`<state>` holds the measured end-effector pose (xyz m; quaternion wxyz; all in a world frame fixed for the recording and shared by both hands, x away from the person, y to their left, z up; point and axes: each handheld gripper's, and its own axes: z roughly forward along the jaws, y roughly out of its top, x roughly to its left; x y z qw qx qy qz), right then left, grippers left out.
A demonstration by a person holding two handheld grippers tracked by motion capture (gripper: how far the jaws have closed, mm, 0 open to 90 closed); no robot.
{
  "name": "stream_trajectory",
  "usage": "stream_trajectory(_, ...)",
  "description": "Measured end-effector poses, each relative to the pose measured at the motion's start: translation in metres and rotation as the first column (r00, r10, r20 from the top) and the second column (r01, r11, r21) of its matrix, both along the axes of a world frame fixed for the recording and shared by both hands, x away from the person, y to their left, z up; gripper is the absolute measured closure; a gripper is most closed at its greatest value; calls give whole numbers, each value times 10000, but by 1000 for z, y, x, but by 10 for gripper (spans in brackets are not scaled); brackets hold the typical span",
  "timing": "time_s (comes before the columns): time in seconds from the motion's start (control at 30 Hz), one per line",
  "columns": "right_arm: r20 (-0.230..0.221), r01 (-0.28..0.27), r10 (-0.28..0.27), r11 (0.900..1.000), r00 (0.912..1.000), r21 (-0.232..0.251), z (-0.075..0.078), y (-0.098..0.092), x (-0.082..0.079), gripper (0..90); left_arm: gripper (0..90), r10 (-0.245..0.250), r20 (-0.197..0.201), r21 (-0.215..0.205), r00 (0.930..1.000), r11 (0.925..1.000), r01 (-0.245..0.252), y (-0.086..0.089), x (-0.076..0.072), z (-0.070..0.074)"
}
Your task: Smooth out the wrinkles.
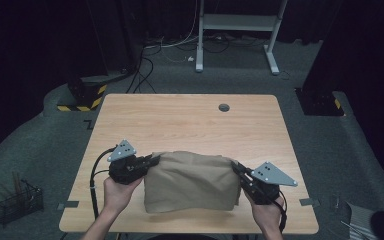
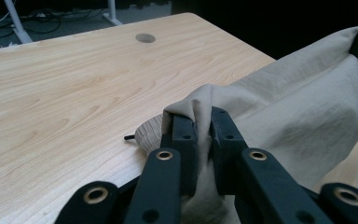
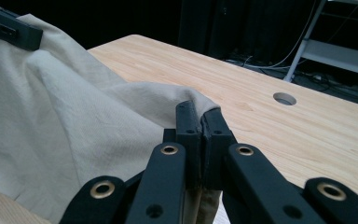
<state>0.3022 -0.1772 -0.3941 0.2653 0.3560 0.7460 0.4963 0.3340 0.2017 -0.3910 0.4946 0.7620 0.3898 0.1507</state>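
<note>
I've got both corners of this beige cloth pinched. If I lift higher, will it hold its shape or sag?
Probably sag: the cloth already droops between the left gripper and right gripper, its lower edge resting on the table. It looks light and thin, bunching into soft folds at the pinch. Slipping seems unlikely, since both sets of jaws are shut on gathered fabric.

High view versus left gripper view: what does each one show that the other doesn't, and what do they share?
High view alone: both of the person's hands, the right gripper shut on the beige cloth, a wire basket on the floor.

Left gripper view alone: the left gripper seen close, a fold of cloth pinched between its jaws.

Both: the wooden table, its round hole, the cloth lifted at two corners.
</note>
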Motion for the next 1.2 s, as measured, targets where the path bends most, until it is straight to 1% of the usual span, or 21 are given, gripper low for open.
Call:
stream_trajectory(0.27, -94, 67, -66, 9999, 9999, 131, -2, -1, 5, 878, 826, 20, -65, 71, 10000, 10000, -19, -1, 6, -1)
stream_trajectory(0.43, -139, 116, -115, 9999, 9998, 71, -4, -2, 7, 878, 825, -20, -21, 143, 10000, 9999, 20, -3, 10, -1)
stream_trajectory(0.63, -314, 170, -165, 9997, 9994, 166, -6, -4, 11, 877, 826, -70, -63, 238, 10000, 9997, 72, -5, 14, -2)
stream_trajectory(0.9, -363, 196, -193, 9998, 9992, 86, -7, -3, 16, 876, 825, -33, -52, 285, 10000, 9996, 35, -5, 19, -5)
stream_trajectory(1.07, -436, 243, -240, 9997, 9988, 65, -10, -3, 20, 876, 825, -76, -93, 388, 9999, 9992, 79, -6, 24, -8)
stream_trajectory(1.2, -515, 303, -299, 9995, 9982, 68, -12, -4, 22, 876, 823, -90, -157, 349, 9998, 9993, 95, -5, 28, -8)
